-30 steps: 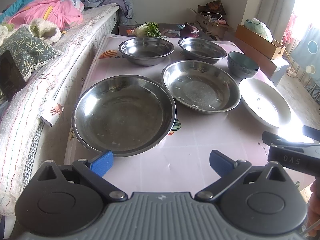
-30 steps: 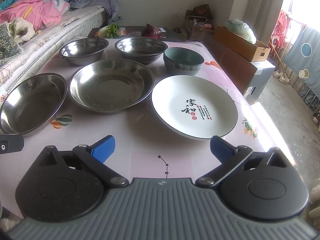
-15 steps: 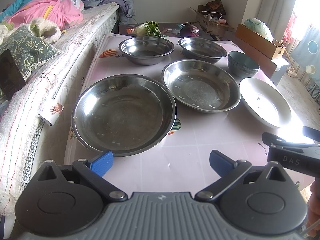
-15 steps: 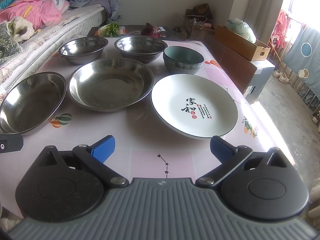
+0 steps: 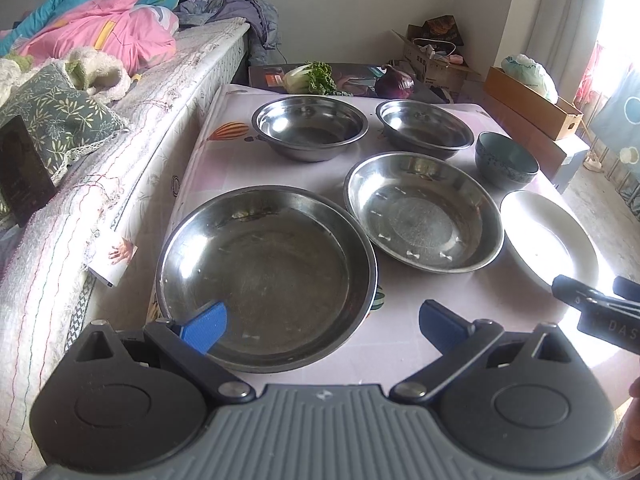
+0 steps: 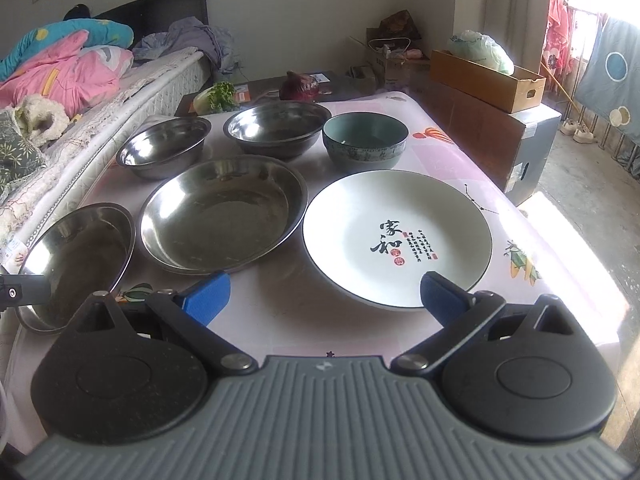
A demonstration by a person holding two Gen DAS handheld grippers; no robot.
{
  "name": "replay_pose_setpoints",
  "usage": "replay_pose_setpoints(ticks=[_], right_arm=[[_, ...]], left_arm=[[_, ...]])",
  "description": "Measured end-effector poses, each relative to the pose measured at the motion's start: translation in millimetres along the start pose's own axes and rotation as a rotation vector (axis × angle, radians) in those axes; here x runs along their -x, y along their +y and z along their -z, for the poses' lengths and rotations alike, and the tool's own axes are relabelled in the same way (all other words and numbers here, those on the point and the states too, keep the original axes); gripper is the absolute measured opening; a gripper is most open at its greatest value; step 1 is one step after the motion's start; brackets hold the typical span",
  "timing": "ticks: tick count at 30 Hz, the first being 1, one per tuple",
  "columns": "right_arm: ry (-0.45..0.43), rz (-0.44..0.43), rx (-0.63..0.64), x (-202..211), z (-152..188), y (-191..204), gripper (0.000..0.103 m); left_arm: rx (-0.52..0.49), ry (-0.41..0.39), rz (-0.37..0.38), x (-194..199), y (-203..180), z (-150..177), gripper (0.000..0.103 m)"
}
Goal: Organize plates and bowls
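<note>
Six dishes sit on the pink-clothed table (image 5: 304, 176). Nearest my left gripper (image 5: 322, 324) is a large steel plate (image 5: 264, 272); the gripper is open, and its left fingertip overlaps the plate's near rim. Beyond are a second steel plate (image 5: 424, 212), two steel bowls (image 5: 310, 126) (image 5: 426, 128), a teal bowl (image 5: 506, 162) and a white plate (image 5: 548, 236). My right gripper (image 6: 324, 298) is open and empty, its right fingertip at the near rim of the white plate (image 6: 396, 236) with black lettering. The second steel plate (image 6: 222, 214) lies to its left.
A bed (image 5: 100, 168) with pillows and quilts runs along the table's left side. A leafy vegetable (image 5: 308, 78) and a purple vegetable (image 5: 394, 84) lie past the far edge. Cardboard boxes (image 6: 486, 76) stand to the right. The other gripper's tip (image 5: 592, 304) shows at right.
Both grippers have moved forward toward the dishes. The left fingertip now overlaps the large steel plate's rim, and the right fingertip reaches the white plate's rim. Nothing on the table has shifted.
</note>
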State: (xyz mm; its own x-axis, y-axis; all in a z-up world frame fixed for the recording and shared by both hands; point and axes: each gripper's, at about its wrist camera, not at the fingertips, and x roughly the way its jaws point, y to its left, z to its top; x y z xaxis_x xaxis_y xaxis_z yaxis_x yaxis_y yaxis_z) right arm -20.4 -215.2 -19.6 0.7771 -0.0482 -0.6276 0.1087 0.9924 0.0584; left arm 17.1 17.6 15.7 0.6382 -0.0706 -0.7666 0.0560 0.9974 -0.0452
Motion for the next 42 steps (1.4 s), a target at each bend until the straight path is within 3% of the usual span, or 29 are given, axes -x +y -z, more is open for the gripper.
replay_pose_setpoints(ticks=[5, 9, 17, 23, 26, 31, 35, 37, 42], right_arm=[[0.000, -0.050, 0.024, -11, -14, -5, 0.102], [-0.071, -0.072, 0.085, -13, -31, 0, 0.102], [-0.184, -0.204, 0.107, -34, -103, 20, 0.102], [-0.165, -0.318, 0.091, -82, -156, 47, 0.102], [-0.113, -0.358, 0.093, -121, -179, 66, 0.101], [0.010, -0.386, 0.080, -186, -203, 88, 0.084], [0.081, -0.381, 0.106, -229, -211, 106, 0.071], [0.116, -0.379, 0.116, -248, -213, 113, 0.059], [0.171, -0.373, 0.147, -285, -215, 126, 0.043]], left_arm=[[0.014, -0.025, -0.014, -7, 10, -23, 0.103], [0.031, -0.043, -0.013, -14, 21, -43, 0.103], [0.072, -0.123, 0.002, -30, 49, -92, 0.103], [0.093, -0.190, 0.034, -62, 69, -129, 0.103], [0.081, -0.201, 0.042, -85, 76, -148, 0.100], [0.044, -0.154, 0.016, -130, 81, -173, 0.098], [0.044, -0.079, 0.027, -165, 88, -184, 0.089], [0.051, -0.047, 0.036, -180, 92, -188, 0.082], [0.056, 0.025, 0.043, -207, 96, -195, 0.062]])
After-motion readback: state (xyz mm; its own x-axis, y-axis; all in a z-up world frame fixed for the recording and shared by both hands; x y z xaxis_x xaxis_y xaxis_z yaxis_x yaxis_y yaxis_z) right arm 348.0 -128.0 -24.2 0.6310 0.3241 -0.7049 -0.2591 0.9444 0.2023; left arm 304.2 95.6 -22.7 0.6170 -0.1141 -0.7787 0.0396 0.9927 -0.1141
